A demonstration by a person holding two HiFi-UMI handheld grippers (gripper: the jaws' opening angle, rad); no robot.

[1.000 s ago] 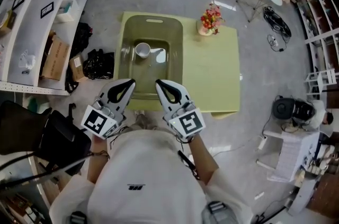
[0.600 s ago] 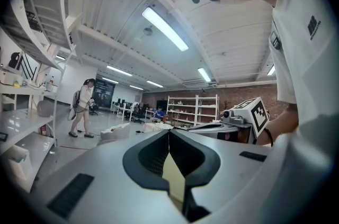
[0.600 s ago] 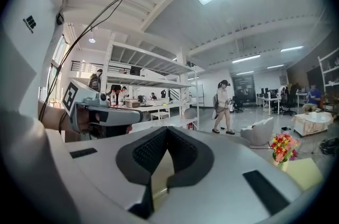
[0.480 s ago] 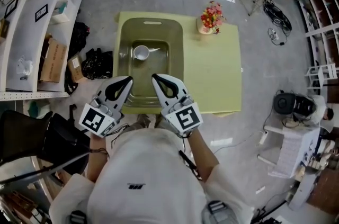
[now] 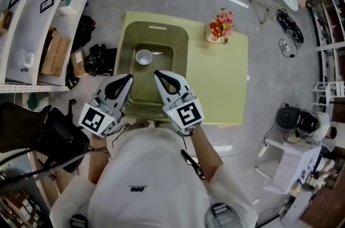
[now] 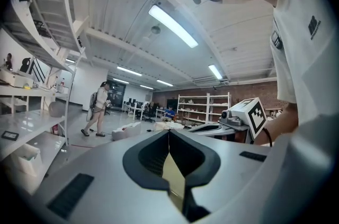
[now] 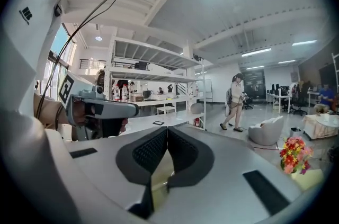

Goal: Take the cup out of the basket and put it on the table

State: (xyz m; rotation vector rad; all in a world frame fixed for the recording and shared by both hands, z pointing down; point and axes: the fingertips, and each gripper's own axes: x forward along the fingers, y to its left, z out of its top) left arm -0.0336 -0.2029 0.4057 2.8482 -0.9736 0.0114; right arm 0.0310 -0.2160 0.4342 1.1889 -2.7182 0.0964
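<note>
A white cup (image 5: 144,56) stands upright in the far part of an olive-green basket (image 5: 179,54), which rests on the left half of a pale yellow table (image 5: 221,87). My left gripper (image 5: 128,77) hovers at the basket's near left rim, shut and empty. To its right, my right gripper (image 5: 157,74) is over the basket's near end, also shut on nothing. Both tips stay short of the cup. In the left gripper view the left gripper (image 6: 169,133) points level across the room; the right gripper (image 7: 167,130) does the same in its own view. Neither gripper view shows the cup.
A small pot of red and pink flowers (image 5: 221,27) stands at the table's far edge, also seen as flowers (image 7: 293,155) in the right gripper view. White shelving (image 5: 32,16) runs along the left, with bags and boxes (image 5: 91,60) on the floor beside it. A person (image 7: 235,101) walks far off.
Both grippers have moved forward a little toward the basket, their tips now over its near end. The cup has not moved and both jaws stay shut.
</note>
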